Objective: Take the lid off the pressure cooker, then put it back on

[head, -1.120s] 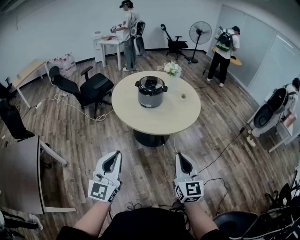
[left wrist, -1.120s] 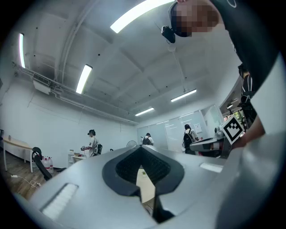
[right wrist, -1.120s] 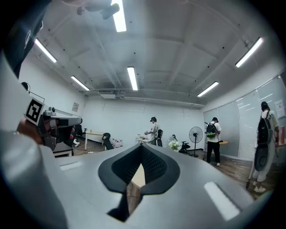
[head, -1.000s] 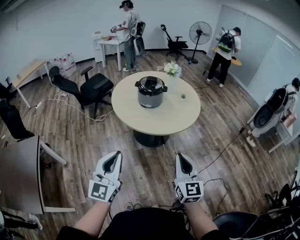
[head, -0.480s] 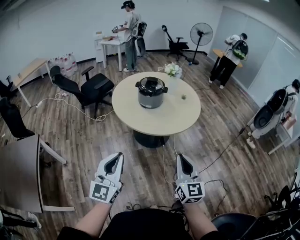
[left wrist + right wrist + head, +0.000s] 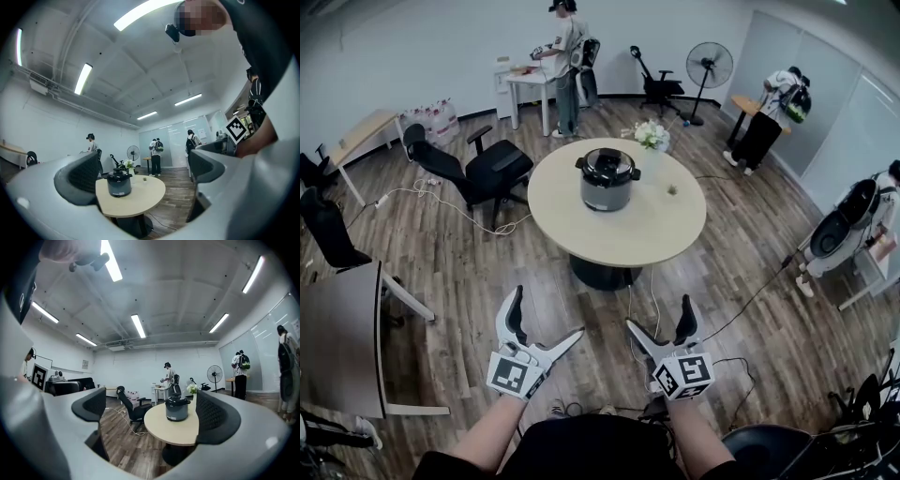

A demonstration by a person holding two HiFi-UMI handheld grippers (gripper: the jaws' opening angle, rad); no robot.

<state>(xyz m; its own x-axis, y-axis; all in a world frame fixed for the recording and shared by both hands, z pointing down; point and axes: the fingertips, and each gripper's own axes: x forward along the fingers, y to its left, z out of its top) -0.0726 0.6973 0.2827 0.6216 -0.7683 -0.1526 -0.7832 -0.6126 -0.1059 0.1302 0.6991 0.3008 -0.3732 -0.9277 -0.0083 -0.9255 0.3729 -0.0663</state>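
Head view: left tool (image 6: 546, 314) and right tool (image 6: 659, 314) are held low over the wood floor (image 6: 478, 262), well short of the round tabletop (image 6: 652, 230). The jaws of both tools have just been opening and are now spread wide with nothing between them. The left gripper view and right gripper view show the same, only air between the pads. The pressure cooker (image 6: 607, 186) stands upright on the tabletop, toward the far edge and a bit left of centre, with its lid (image 6: 607, 163) on. A flower vase (image 6: 650, 139) sits at the far edge, near the cooker. A black office chair (image 6: 487, 169) stands off the left edge.
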